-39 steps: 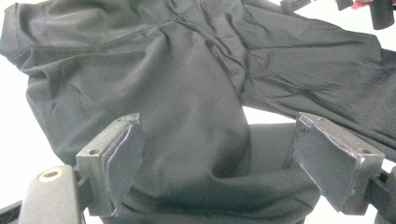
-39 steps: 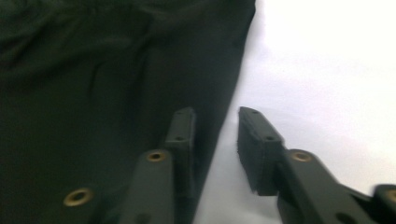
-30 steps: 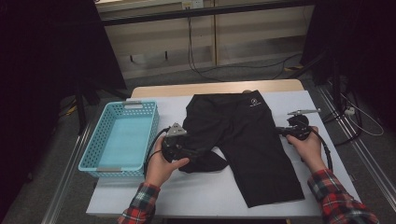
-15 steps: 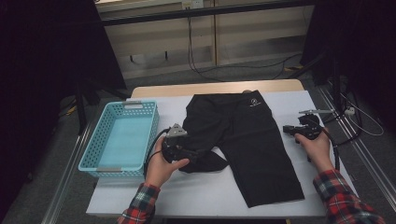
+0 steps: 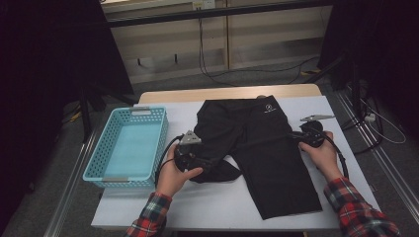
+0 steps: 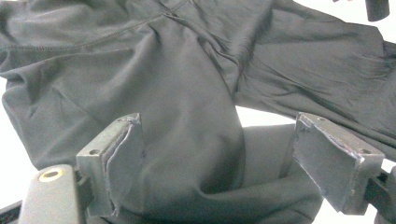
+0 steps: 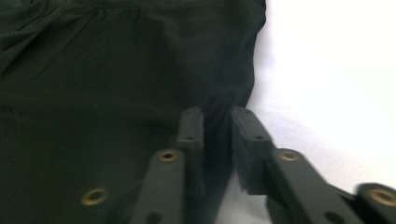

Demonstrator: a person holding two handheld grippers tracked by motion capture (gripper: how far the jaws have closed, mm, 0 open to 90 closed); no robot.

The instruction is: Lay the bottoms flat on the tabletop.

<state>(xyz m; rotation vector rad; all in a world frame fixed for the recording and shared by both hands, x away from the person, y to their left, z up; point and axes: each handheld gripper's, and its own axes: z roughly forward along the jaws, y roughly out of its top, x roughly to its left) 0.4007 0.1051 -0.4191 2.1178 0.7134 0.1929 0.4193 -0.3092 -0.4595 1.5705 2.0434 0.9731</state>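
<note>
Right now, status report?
Left gripper open around folded leg of shorts. Right gripper just opening, shorts edge between jaws. Nothing blocking.

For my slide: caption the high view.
Two handheld grippers work black shorts spread on a white table beside a blue basket.

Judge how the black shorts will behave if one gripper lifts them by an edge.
The black shorts will probably drape and sag: in the left gripper view the cloth already bunches into soft folds. They look thin and smooth, so likely light and perhaps slippery between the pads. The left gripper stands wide around a fold; lifting at one point would likely leave the other leg trailing on the table.
</note>
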